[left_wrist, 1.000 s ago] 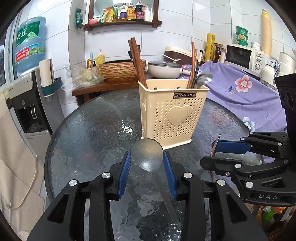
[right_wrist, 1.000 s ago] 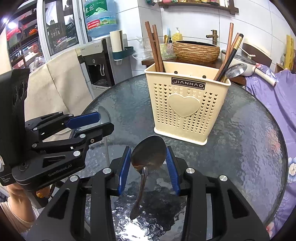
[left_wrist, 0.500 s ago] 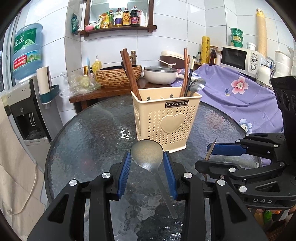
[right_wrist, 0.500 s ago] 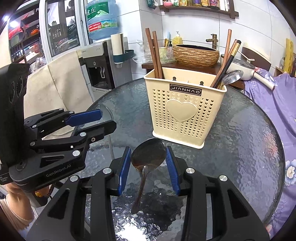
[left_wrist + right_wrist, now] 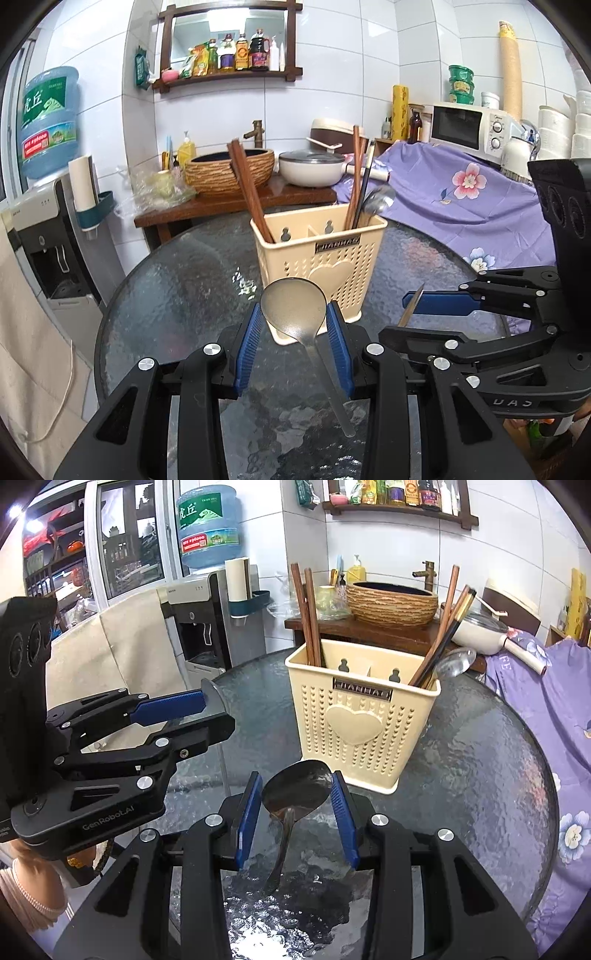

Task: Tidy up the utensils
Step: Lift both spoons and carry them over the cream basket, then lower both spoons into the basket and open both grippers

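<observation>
You hold one spoon in each gripper, both lifted clear of the glass table [image 5: 177, 295]. In the left wrist view, the pale spoon [image 5: 293, 308] sits bowl-up between the blue pads [image 5: 251, 332] of the left gripper [image 5: 293, 328]; the pads press on both rims of the bowl, and the handle hangs down and to the right, toward the camera, over the table. In the right wrist view, the dark spoon [image 5: 297, 786] is clamped the same way in the right gripper [image 5: 297, 812], bowl forward, handle hanging almost straight down toward the camera. Both grippers point forward and downward at the cream utensil basket [image 5: 321, 266], which stands upright on the table just beyond the spoon bowls. The basket has compartments; brown chopsticks [image 5: 245, 192] lean in the left one, and more chopsticks and a metal spoon [image 5: 375, 203] lean in the right one. The two tools sit side by side and near each other: the right gripper shows at the right edge of the left view, level and side-on, and the left gripper shows at the left edge of the right view. Below it, part of a hand [image 5: 26, 897] is visible. Behind the table stand a wooden counter [image 5: 229, 206], a woven basin [image 5: 225, 173] and a water dispenser [image 5: 40, 236].
</observation>
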`<action>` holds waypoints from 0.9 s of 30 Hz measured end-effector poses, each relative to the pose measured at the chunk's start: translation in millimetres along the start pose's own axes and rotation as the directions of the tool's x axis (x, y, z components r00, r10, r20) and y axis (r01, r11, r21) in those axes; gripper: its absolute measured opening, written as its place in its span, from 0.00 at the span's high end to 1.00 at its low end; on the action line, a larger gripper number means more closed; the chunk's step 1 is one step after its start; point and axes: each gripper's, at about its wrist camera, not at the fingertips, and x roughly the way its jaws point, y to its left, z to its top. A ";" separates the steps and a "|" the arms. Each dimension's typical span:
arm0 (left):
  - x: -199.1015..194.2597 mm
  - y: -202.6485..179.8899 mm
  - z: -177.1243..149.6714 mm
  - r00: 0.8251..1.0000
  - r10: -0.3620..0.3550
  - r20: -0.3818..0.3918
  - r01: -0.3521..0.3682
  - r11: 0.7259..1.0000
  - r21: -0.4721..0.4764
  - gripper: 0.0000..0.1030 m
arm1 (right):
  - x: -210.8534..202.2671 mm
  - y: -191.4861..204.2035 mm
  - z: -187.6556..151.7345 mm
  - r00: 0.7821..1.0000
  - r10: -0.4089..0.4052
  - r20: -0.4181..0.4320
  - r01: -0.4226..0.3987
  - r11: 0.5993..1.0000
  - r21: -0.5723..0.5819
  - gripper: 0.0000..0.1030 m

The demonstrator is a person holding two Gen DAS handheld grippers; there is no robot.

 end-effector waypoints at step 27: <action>-0.7 3.9 151.4 0.965 0.085 0.246 -0.078 0.996 -0.039 0.66 | -44.2 -51.8 155.3 0.948 -0.181 0.260 0.180 0.983 0.028 0.62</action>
